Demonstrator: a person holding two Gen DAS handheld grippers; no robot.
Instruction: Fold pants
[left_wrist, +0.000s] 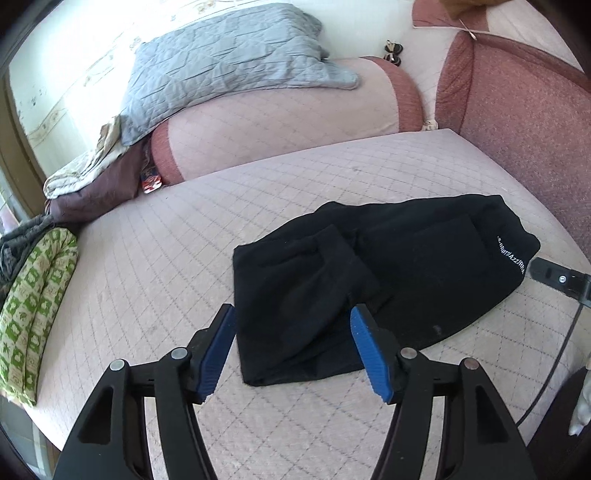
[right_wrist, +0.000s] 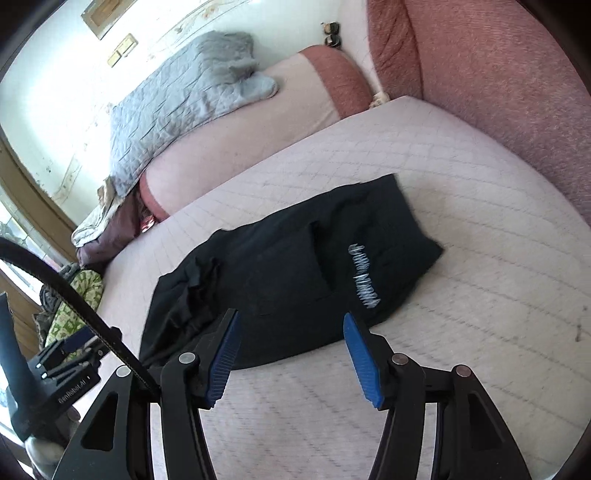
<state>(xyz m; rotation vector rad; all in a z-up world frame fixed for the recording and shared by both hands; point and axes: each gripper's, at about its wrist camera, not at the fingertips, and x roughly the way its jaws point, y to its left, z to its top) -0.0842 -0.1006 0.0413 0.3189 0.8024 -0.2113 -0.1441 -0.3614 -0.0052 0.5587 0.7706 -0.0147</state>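
Note:
Black pants (left_wrist: 369, 280) lie folded in a compact bundle on the pink quilted sofa seat (left_wrist: 155, 280), with white lettering near the right end. My left gripper (left_wrist: 293, 314) is open and empty, hovering just above the near left edge of the bundle. In the right wrist view the pants (right_wrist: 295, 273) lie ahead, and my right gripper (right_wrist: 290, 319) is open and empty over their near edge. The right gripper's tip shows in the left wrist view (left_wrist: 554, 278) beside the pants' right end.
A round pink bolster (left_wrist: 280, 125) with a grey quilted cover (left_wrist: 221, 62) lies at the back. A reddish backrest cushion (left_wrist: 524, 122) stands on the right. Green patterned cloth (left_wrist: 33, 306) and other piled fabrics (left_wrist: 92, 173) sit at the left. A cable (right_wrist: 74, 295) crosses the right view.

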